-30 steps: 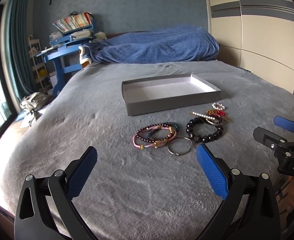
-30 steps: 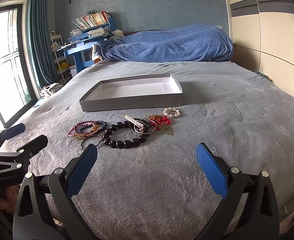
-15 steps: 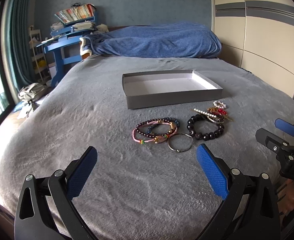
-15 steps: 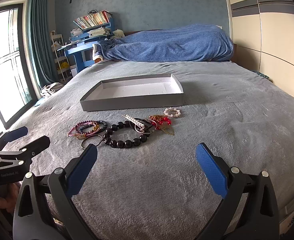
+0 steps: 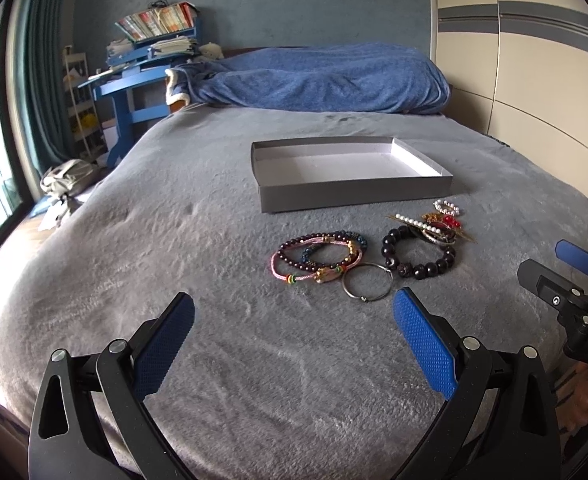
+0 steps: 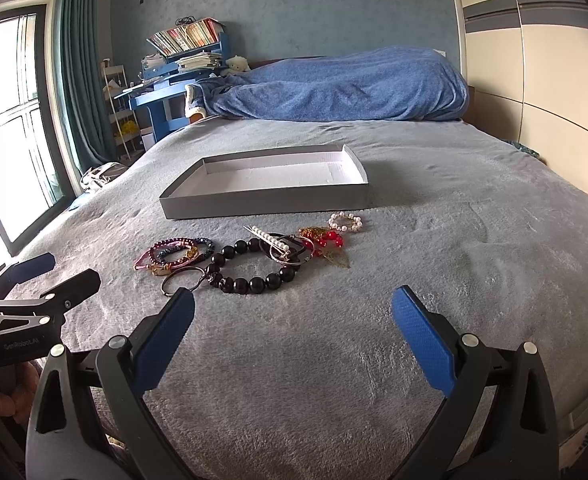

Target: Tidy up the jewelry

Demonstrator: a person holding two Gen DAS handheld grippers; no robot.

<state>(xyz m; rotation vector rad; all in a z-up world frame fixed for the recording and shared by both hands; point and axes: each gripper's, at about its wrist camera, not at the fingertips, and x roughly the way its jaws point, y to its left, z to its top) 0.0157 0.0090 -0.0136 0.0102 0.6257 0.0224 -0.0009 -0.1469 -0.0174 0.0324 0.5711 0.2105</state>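
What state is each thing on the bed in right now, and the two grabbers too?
Tray: empty, open-topped, flat on the bed.
Black bead bracelet: lying flat, overlapped by the hair clip pile.
Thin bracelets: bunched together, lying flat.
Metal ring: flat, touching the thin bracelets.
Pearl ring: flat, just off the pile.
Left gripper: open, holding nothing.
Right gripper: open, holding nothing.

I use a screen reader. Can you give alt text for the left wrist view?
The open left gripper hovers over a grey bed before loose bracelets, black beads and a metal ring. Behind sits an empty grey tray.
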